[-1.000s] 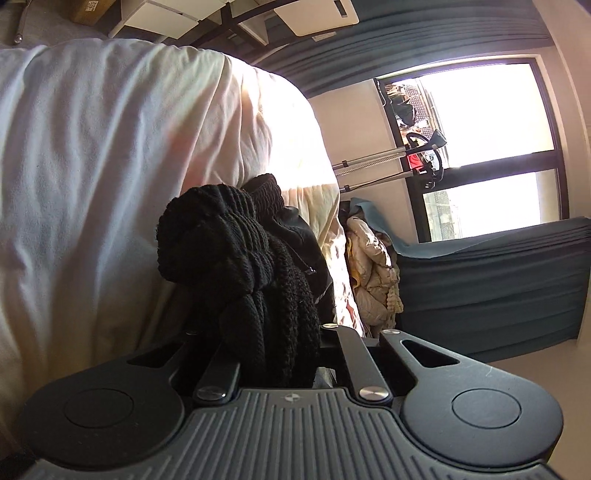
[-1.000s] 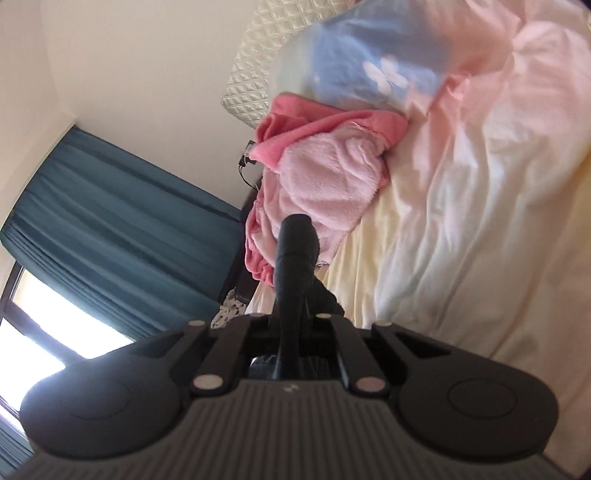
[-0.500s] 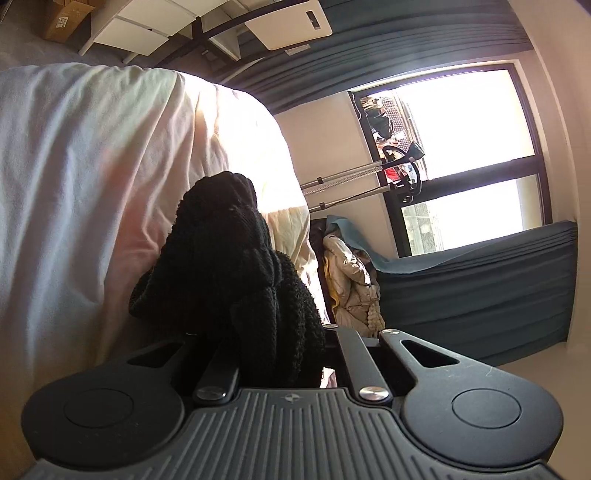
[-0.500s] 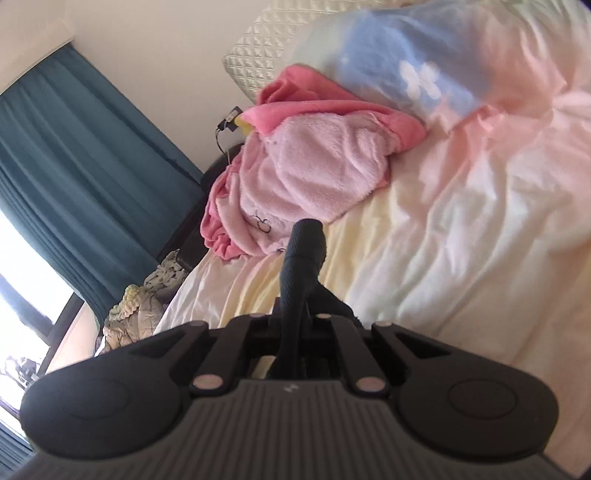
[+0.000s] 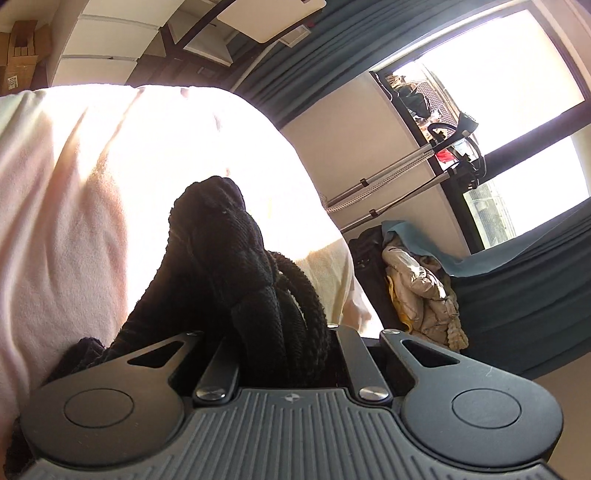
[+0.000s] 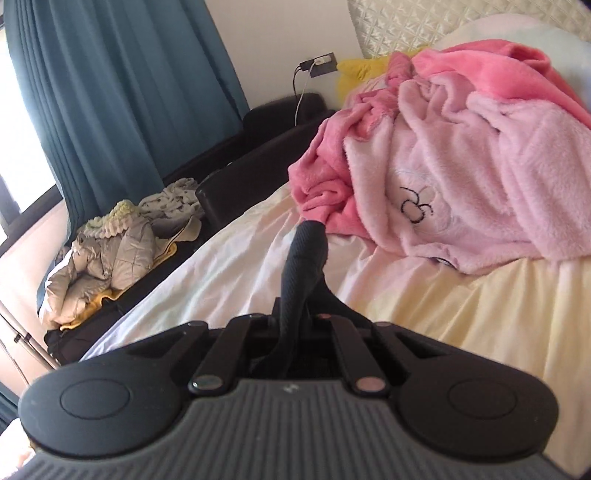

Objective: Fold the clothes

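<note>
A black knit garment point(image 5: 229, 258) bulges up in the left wrist view. It is bunched between the fingers of my left gripper point(image 5: 280, 332), which is shut on it, and it hides the fingertips. Behind it lies the pale bed sheet point(image 5: 74, 221), sunlit at the top. In the right wrist view my right gripper point(image 6: 295, 317) is shut on a thin upright fold of black fabric point(image 6: 306, 254). This fold sticks up over the cream bed sheet point(image 6: 461, 314).
A pink fleece garment point(image 6: 461, 177) is heaped on the bed by the quilted headboard point(image 6: 443, 22). Beside the bed a beige puffy jacket point(image 6: 107, 254) lies on a dark bench point(image 6: 258, 155). Teal curtains point(image 6: 110, 92), a bright window point(image 5: 498, 92) and slanting metal rods point(image 5: 388, 177) stand beyond.
Both hands swept sideways, each keeping its hold on the black fabric. The right view rolled, and the pink fleece now sits nearer at the right. The left view shows more of the window.
</note>
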Demonstrator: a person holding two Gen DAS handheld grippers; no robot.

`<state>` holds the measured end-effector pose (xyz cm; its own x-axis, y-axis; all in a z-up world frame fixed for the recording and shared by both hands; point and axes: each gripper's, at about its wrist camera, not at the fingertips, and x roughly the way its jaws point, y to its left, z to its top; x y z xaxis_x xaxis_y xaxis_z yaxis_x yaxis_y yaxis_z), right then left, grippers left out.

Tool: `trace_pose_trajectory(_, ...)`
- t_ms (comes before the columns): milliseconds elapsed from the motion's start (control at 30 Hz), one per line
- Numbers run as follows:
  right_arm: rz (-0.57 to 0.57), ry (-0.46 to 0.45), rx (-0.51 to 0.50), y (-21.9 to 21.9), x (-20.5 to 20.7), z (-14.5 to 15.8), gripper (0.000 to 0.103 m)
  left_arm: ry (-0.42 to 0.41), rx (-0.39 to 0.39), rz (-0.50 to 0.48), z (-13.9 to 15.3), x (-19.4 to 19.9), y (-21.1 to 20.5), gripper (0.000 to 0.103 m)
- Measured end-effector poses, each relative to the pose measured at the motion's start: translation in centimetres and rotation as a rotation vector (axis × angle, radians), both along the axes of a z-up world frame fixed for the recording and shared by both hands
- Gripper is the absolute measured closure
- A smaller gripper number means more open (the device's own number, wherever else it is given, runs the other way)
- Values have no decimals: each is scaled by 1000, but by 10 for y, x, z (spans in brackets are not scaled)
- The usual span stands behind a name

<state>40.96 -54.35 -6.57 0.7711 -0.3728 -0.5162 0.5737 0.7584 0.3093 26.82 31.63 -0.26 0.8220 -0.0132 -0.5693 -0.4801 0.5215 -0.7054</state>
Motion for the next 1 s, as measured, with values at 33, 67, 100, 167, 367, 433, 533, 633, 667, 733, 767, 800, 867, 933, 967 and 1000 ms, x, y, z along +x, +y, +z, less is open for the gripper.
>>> trace_pose_trajectory(33, 42, 47, -49, 3, 16, -8, 98, 41, 15, -11, -9, 13, 1, 93)
trace_pose_trajectory(67, 88, 99, -102, 7, 30, -17, 98, 58, 21, -15, -13, 20, 0, 93)
trace_pose_trajectory(100, 132, 132, -133, 8, 41, -25, 98, 75, 27, -19, -18, 26, 0, 92)
trace_pose_trajectory(167, 198, 162, -150, 6, 55, -38, 97, 114, 44, -30, -24, 37, -3, 91)
trace_pose_trajectory(367, 198, 87, -22, -2, 35, -40, 68, 71, 23, -129, -21, 23, -4, 35)
trace_pose_trajectory(433, 204, 61, -9, 3, 21, -31, 64, 34, 30, -135, -8, 12, -8, 22)
trace_pose_trajectory(533, 220, 36, -6, 12, -7, -12, 64, -40, 45, -172, 17, -11, -17, 16)
trace_pose_trajectory(633, 245, -25, 29, 18, -43, 6, 59, -130, 44, -191, 34, -54, -32, 11)
trace_pose_trajectory(667, 257, -54, 56, 20, -57, 11, 50, -166, 33, -189, 36, -72, -38, 10)
trace_pose_trajectory(733, 253, -90, 110, 24, -86, 12, 44, -219, -20, -175, 25, -101, -54, 7)
trace_pose_trajectory(767, 243, -92, 135, 26, -98, 10, 44, -215, -46, -182, 17, -110, -61, 7)
trace_pose_trajectory(800, 234, -95, 170, 26, -110, 8, 44, -188, -68, -198, 7, -117, -69, 7)
trace_pose_trajectory(867, 219, -110, 242, 24, -129, 1, 44, -133, -100, -227, -16, -132, -81, 7)
trace_pose_trajectory(933, 204, -129, 309, 22, -147, -5, 41, -95, -118, -224, -34, -140, -84, 7)
trace_pose_trajectory(967, 187, -134, 331, 21, -155, -9, 36, -76, -153, -212, -44, -141, -81, 7)
trace_pose_trajectory(1000, 165, -135, 366, 18, -164, -15, 33, -57, -188, -201, -54, -142, -79, 7)
